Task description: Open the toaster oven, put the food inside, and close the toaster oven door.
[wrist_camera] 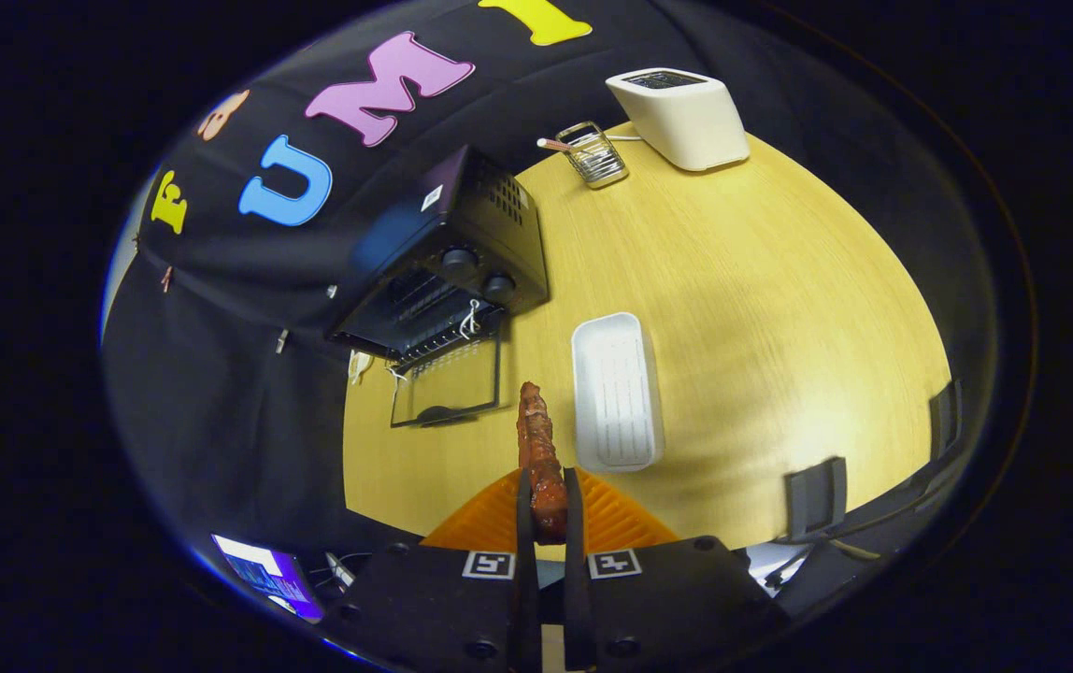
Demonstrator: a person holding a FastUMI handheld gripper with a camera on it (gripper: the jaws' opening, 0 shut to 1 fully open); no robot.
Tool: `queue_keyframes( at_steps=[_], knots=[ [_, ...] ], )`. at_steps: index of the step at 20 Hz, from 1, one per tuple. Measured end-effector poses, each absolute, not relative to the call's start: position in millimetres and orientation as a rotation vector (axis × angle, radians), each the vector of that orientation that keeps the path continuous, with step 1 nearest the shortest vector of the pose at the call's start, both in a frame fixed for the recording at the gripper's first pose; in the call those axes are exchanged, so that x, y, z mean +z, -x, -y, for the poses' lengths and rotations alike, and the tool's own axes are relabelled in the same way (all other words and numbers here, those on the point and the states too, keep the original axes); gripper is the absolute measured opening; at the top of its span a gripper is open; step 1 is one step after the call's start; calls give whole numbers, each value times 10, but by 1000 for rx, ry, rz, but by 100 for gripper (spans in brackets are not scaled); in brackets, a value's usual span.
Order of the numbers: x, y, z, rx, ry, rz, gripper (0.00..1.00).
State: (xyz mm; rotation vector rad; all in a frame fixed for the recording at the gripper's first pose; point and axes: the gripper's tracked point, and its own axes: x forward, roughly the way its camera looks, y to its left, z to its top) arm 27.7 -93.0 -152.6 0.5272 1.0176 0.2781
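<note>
My gripper [548, 500] is shut on a long reddish-brown piece of food [538, 447], which sticks out forward between the fingers. Beyond them, on the wooden table [761, 308], stands a black toaster oven [448, 257] with two knobs. Its glass door [448, 385] is folded down flat onto the table, and the rack inside shows. The food's tip points at the table between the open door and a white tray [616, 393]. The gripper hangs well above the table, some way back from the oven.
The white ridged tray lies just right of the oven door. At the far side stand a white toaster [686, 117] and a small wire basket [593, 154]. Black clamps [817, 495] grip the table's near right edge. A lit screen [267, 572] sits below left.
</note>
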Motion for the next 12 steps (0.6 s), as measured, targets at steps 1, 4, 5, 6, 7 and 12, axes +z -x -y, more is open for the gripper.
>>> queue_keyframes(
  at_steps=[1, 4, 5, 6, 7, 12],
  knots=[
    [-1486, -250, 810, 267, -538, -999, 14],
    [-1375, -159, 442, 246, -568, -952, 14],
    [-1339, -137, 309, 246, -568, -935, 14],
    [-1294, -117, 187, 250, -567, -918, 14],
    [-1251, -110, 63, 257, -567, -899, 14],
    [-1101, -262, -394, 259, -615, -797, 14]
  ],
)
